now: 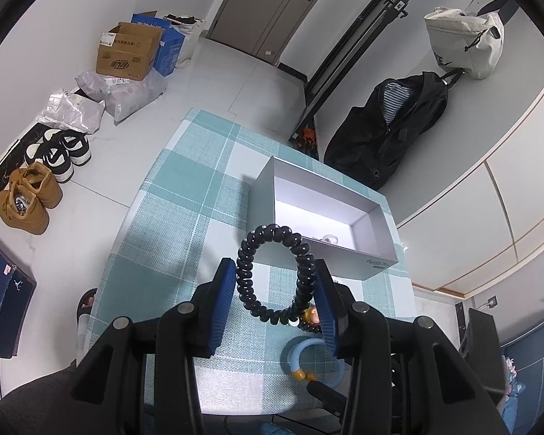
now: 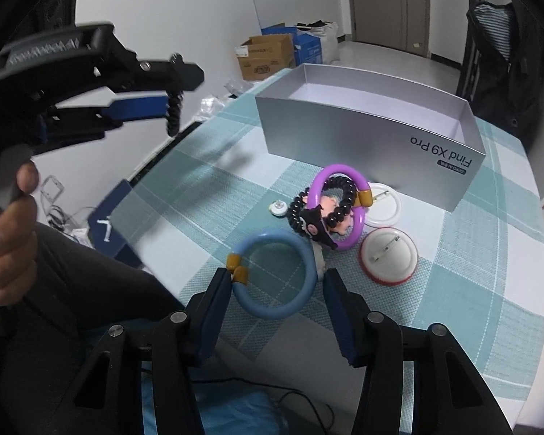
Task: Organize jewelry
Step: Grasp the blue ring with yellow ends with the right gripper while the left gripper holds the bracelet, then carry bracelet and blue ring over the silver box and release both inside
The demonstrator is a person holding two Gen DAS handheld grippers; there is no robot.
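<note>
the right gripper (image 2: 277, 290) has its blue-padded fingers (image 2: 214, 304) pressed against the sides of a light blue plastic bangle with amber beads (image 2: 272, 275), lying flat on the checked desk (image 2: 453, 308). the left gripper (image 1: 275, 290) holds a dark spiral coil bracelet (image 1: 272, 275) upright between half-spread fingers, its ring facing the camera, raised before the open silver cardboard box (image 1: 344, 257).

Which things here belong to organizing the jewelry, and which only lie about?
Job:
- black spiral band in left tongs
- blue ring between right tongs
- purple ring
- grey box

Lying about:
- shoes
- cardboard boxes
- black jacket
</note>
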